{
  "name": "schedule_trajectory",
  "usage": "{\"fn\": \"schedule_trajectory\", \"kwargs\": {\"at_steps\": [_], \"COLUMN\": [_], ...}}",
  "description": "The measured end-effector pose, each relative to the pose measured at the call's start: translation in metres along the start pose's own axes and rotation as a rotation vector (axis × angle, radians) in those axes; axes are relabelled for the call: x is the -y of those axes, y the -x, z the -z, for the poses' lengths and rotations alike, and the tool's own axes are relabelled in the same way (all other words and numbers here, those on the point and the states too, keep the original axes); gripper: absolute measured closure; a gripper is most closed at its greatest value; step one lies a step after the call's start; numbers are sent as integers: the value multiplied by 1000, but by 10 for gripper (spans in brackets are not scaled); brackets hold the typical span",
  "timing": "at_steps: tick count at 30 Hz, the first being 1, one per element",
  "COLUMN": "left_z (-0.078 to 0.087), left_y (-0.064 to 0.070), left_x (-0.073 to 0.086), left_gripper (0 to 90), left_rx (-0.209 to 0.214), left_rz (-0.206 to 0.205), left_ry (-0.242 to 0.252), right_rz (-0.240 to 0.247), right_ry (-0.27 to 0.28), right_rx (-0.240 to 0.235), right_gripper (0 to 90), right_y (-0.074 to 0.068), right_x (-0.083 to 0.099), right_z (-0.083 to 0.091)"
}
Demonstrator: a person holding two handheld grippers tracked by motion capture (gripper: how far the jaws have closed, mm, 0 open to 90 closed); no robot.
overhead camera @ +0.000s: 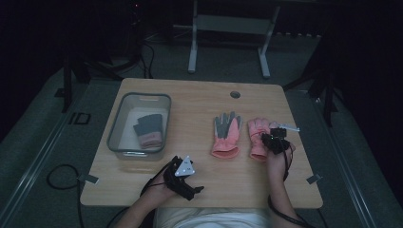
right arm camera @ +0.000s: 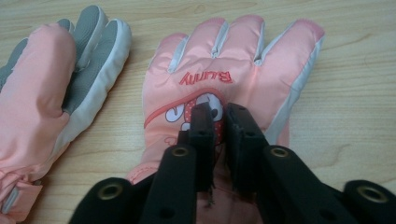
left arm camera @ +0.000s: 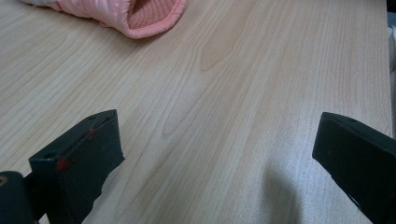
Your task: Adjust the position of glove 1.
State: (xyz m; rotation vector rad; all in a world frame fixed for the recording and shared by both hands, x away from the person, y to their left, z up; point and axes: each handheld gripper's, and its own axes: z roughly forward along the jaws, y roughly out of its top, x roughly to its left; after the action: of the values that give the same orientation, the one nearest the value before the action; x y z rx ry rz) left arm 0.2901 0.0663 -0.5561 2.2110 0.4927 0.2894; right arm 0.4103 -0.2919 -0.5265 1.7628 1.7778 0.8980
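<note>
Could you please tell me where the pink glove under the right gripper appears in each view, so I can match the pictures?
High view: the pink glove lies right of centre on the table, under the right gripper.
Right gripper view: it sits at centre, back side up, with the jaws nearly closed over it.
Left gripper view: I cannot tell it from its mate.
Shared landmark: the second glove beside it.

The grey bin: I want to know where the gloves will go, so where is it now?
In the high view the grey bin sits on the table's left side, left of the two pink gloves, with darker gloves inside.
</note>
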Motion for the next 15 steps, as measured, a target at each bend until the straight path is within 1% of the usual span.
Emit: {"fn": "schedule_trajectory", "kwargs": {"at_steps": [5,9,10,11,13,14,15], "left_z": [0,0,0,0,-1,-1,-1], "left_y": [-1,0,0,0,0,0,0], "left_x": [0,0,0,0,0,0,0], "left_gripper": [11,11,11,11,11,11,11], "left_rx": [10,11,12,12,13,14,14], "left_rz": [3,0,0,0,-1,0,0], "left_ry": [2,1,0,0,1,2,1], "right_rz": [46,89,96,108,148,173,205], "right_ry": [-13,11,19,30,37,49,47], "right_rx": [-14,-18,-34,-65,-92,-124,-141], "right_gripper": [699,660,646,632,632,632,632], "right_y": [2,7,9,10,12,12,12], "right_x": [-6,-13,-15,-18,-23,-24,-26], "right_z": [4,15,19,22,27,29,30]}}
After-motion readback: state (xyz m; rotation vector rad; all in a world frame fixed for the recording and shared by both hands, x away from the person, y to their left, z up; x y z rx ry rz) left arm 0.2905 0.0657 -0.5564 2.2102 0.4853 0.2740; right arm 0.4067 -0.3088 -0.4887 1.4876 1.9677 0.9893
